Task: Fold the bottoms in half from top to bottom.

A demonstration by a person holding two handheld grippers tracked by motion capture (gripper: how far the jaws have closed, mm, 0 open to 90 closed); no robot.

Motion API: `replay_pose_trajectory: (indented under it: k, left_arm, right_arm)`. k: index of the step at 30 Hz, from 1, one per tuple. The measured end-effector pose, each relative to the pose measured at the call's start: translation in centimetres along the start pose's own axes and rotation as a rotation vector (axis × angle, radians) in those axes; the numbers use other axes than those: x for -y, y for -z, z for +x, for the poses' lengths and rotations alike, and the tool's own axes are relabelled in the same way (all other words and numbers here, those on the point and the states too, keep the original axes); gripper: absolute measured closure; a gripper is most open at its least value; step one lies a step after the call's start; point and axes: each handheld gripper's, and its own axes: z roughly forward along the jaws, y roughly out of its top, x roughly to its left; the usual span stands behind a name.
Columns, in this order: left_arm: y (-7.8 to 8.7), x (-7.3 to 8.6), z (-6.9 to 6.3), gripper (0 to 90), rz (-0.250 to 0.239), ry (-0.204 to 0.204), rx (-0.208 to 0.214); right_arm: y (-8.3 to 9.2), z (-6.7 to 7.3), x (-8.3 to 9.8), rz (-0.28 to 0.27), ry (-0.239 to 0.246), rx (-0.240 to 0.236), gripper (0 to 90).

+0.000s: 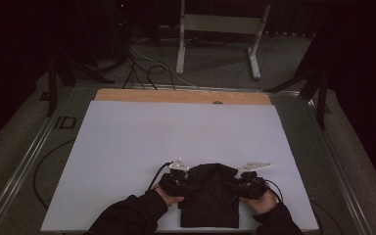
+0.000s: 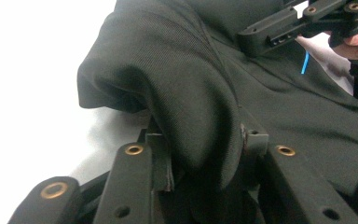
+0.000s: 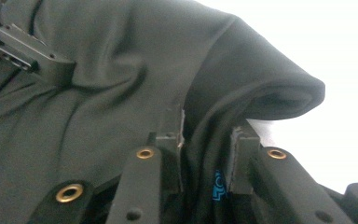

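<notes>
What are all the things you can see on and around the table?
garment: one, black, folded, at the near edge of the sheet between the two grippers
sheet: one, white, covering most of the table
table: one, light wood, its far edge shows beyond the sheet
frame: one, white metal, on the floor behind the table
cables: several, black and white, on the floor at the back
left gripper: one, black, fingers closed on a fold of the garment's left side
right gripper: one, black, fingers closed on a fold of its right side
sleeves: two, black, coming in from the bottom
</notes>
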Motion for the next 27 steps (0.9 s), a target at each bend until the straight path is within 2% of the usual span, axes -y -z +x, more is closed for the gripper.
replay_pose_trajectory:
  k: [5, 11, 18, 22, 27]
  left_arm:
    - [0.0, -0.2, -0.1, 71.2, 0.009, -0.003, 0.006]
    - [0.1, -0.4, -0.3, 73.1, -0.005, -0.014, 0.017]
    - [0.3, -0.8, -0.5, 73.3, -0.026, -0.006, 0.023]
    - [0.5, -1.2, -0.8, 73.5, -0.038, -0.011, 0.034]
    - [0.8, -1.6, -1.0, 73.8, -0.051, -0.027, 0.044]
  right_arm:
    - [0.0, 0.1, -0.1, 0.0, -0.012, 0.0, 74.9]
    - [0.1, 0.2, -0.2, -0.006, -0.032, 0.012, 76.5]
    - [0.7, 0.4, -0.4, -0.04, -0.036, 0.025, 77.4]
    - [1.2, 0.5, -0.5, -0.058, -0.023, 0.027, 77.8]
    - [1.8, 0.5, -0.7, -0.075, -0.033, 0.026, 78.2]
